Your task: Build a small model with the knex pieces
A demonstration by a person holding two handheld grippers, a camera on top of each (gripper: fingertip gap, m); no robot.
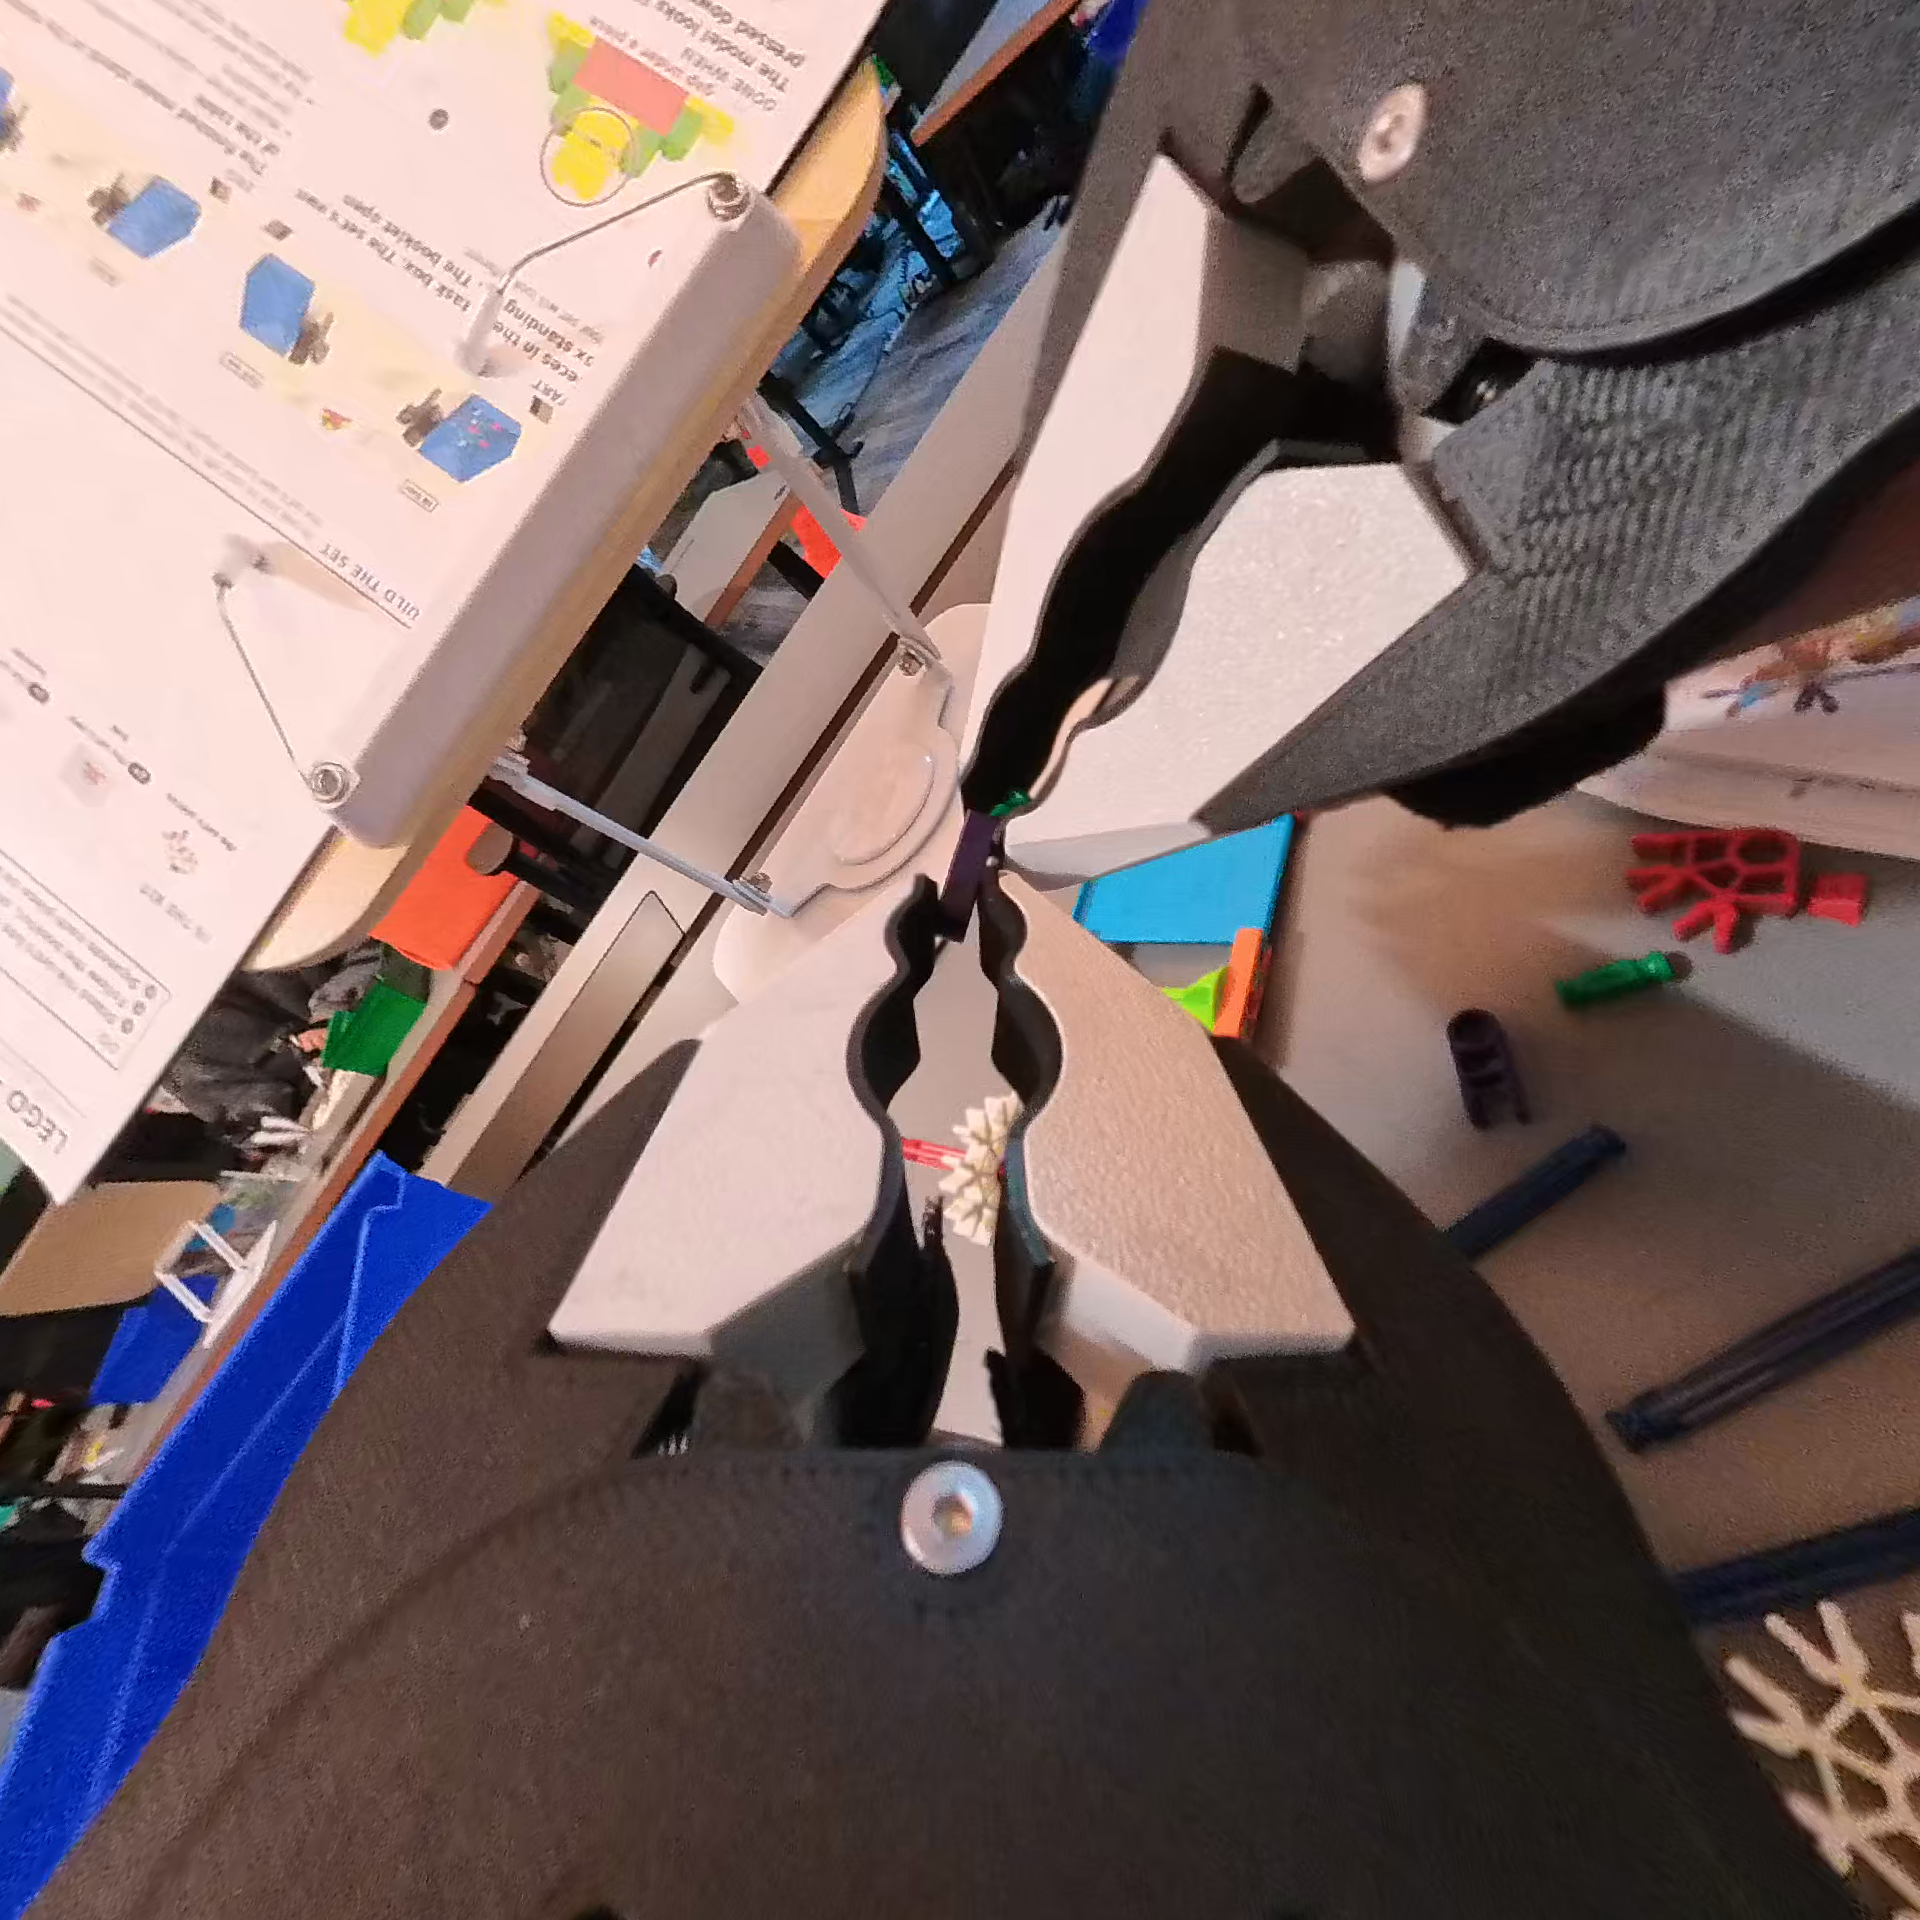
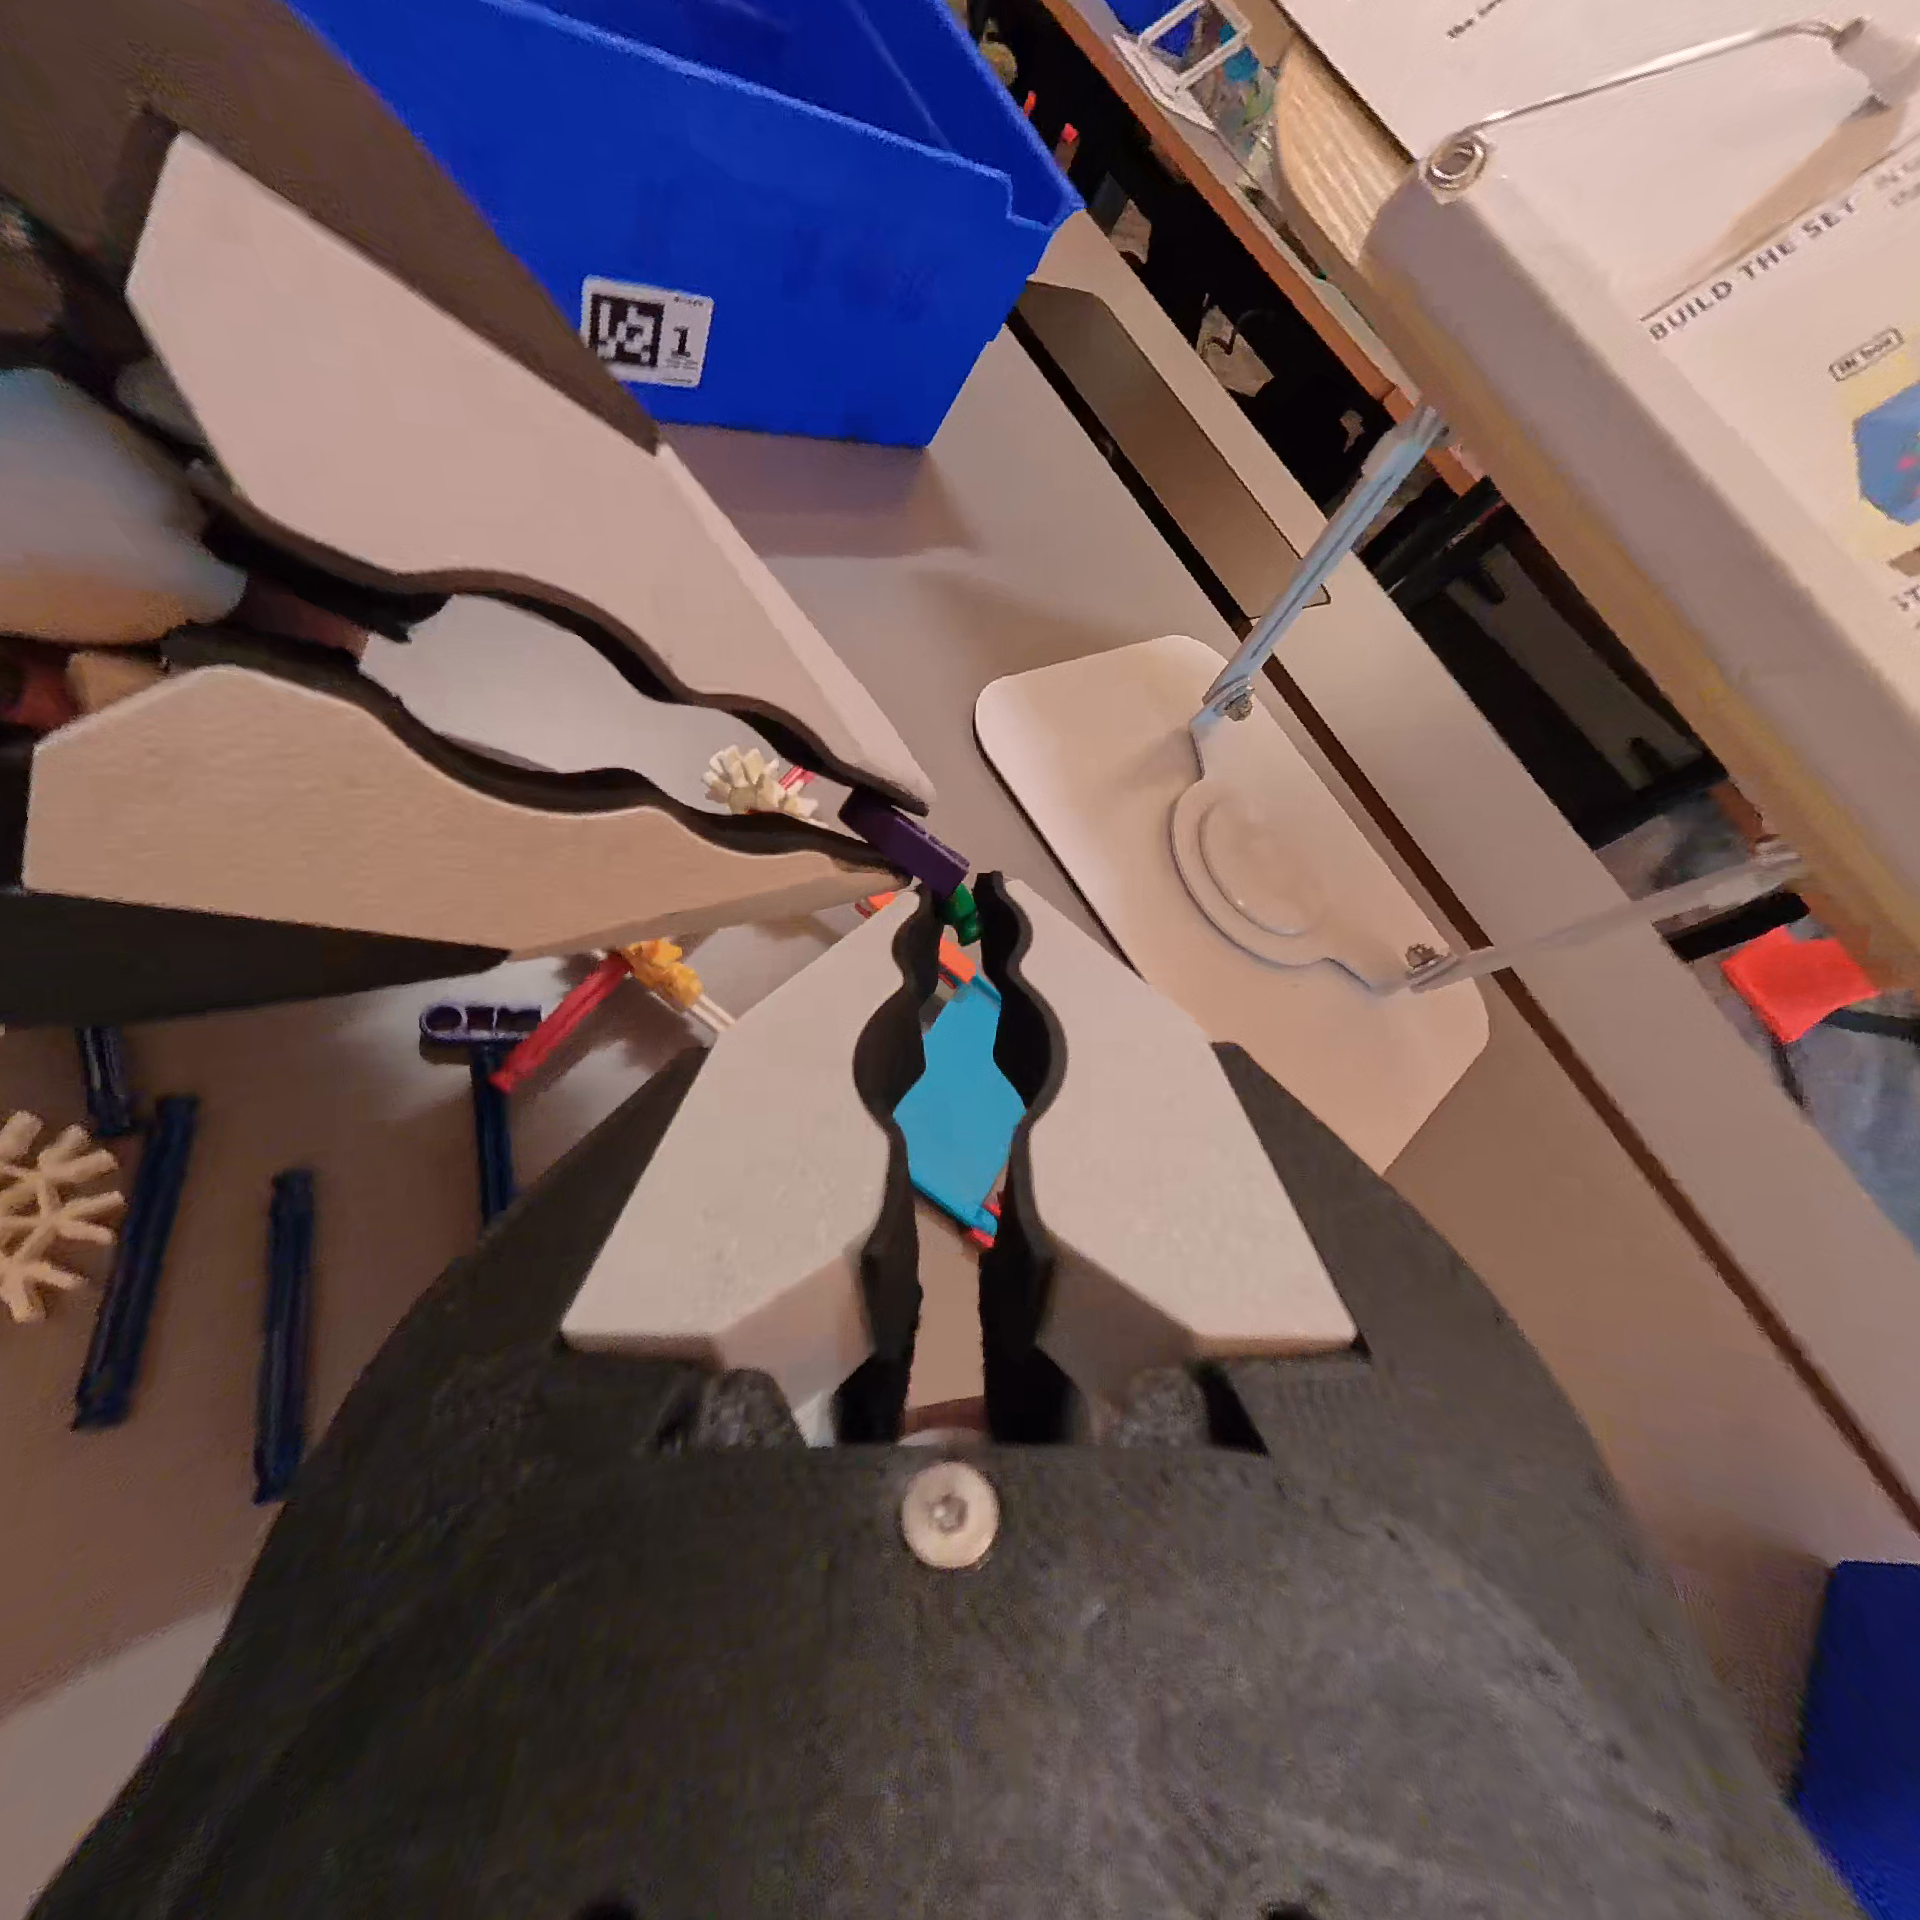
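In the left wrist view, our left claw (image 1: 958, 902) is pinched shut on a small purple connector (image 1: 971, 868), held at the very fingertips. The right claw (image 1: 1003, 805) comes in from the upper right, its tips meeting ours, closed on a small green piece (image 1: 1008, 802) that touches the purple connector's far end. Between our fingers we see a white snowflake piece (image 1: 982, 1164) with a red rod (image 1: 930, 1149) below. To the right the tan desk (image 1: 1351, 1039) carries a red connector (image 1: 1725, 871), a green rod (image 1: 1616, 977), a purple connector (image 1: 1488, 1068) and dark blue rods (image 1: 1538, 1190), spaced apart with bare surface between. To the left, the stand holding an instruction sheet (image 1: 312, 416) hangs close, and a blue bin (image 1: 260, 1455) edges our lower left.

In the right wrist view, our right claw (image 2: 961, 909) grips the green piece (image 2: 961, 909) at its tips. The left claw (image 2: 902, 844) enters from the left, clamped on the purple connector (image 2: 904, 836), which butts against the green piece. The stand's white base plate (image 2: 1091, 748) lies just beyond, near the desk edge (image 2: 1299, 675). The blue bin (image 2: 779, 208) sits behind the left claw. Blue rods (image 2: 135, 1257) and a white snowflake piece (image 2: 47, 1210) lie at lower left, well apart from the tips.
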